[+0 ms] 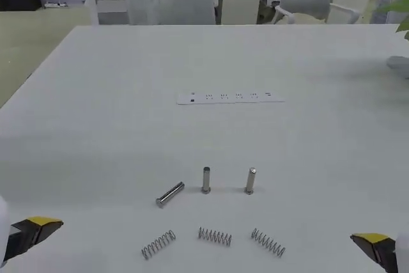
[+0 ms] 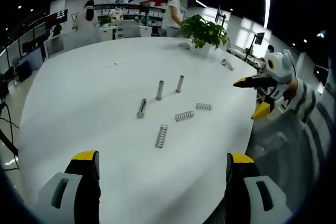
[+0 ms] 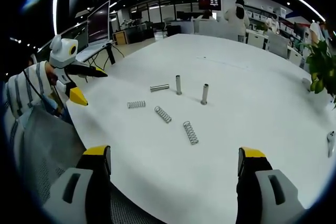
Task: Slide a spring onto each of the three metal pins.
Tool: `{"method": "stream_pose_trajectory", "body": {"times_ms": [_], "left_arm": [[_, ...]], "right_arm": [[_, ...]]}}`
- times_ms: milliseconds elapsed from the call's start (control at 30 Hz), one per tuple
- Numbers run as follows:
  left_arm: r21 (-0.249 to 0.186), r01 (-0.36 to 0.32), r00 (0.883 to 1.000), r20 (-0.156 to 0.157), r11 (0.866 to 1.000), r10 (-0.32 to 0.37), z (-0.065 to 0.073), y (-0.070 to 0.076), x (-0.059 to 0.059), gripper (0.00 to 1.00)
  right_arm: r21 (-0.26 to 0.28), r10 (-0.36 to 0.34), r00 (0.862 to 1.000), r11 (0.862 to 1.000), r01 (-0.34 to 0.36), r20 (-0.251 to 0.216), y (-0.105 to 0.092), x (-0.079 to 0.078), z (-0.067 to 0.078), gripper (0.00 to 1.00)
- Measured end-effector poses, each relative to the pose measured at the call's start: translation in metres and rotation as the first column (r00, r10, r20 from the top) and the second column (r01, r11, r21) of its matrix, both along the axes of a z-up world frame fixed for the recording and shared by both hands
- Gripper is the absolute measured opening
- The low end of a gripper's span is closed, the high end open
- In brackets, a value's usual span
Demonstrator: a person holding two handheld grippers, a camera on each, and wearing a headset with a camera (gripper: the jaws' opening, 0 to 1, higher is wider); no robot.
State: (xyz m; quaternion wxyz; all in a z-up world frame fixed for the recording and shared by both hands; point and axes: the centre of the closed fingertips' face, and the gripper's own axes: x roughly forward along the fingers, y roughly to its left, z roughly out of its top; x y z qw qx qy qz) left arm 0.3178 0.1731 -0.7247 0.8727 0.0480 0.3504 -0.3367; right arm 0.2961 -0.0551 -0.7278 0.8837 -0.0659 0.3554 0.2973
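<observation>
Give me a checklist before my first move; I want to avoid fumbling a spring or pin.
1. Left gripper open and empty: ok.
2. Right gripper open and empty: ok.
3. Left spring, middle spring and right spring lie apart on the table, each free to grasp: ok.
4. All pins upright: not ok. The middle pin and right pin stand; the left pin lies on its side.
5. Pins bare, ready for springs: ok.
6. Power strip well behind the pins, out of the way: ok.
</observation>
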Motion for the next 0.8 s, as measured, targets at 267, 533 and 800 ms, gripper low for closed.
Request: {"method": "stream_pose_trajectory", "body": {"times_ms": [267, 533, 800], "left_arm": [[0.005, 0.023, 1.0, 0.001, 1.0, -0.023, -0.001, -0.003, 0.015, 0.98], [-0.003, 0.045, 0.999, 0.008, 0.999, -0.045, 0.001, -0.01, 0.032, 0.98], [0.021, 0.074, 0.997, 0.018, 0.997, -0.075, 0.002, -0.012, 0.049, 0.98]], "right_arm": [[-0.004, -0.007, 1.0, 1.0, 0.007, -0.004, 0.0, 0.0, 0.0, 0.99], [-0.005, -0.004, 1.0, 1.0, 0.004, -0.01, 0.002, -0.001, -0.002, 0.99], [-0.003, -0.006, 1.0, 1.0, 0.006, -0.013, 0.004, 0.0, -0.002, 0.98]]}}
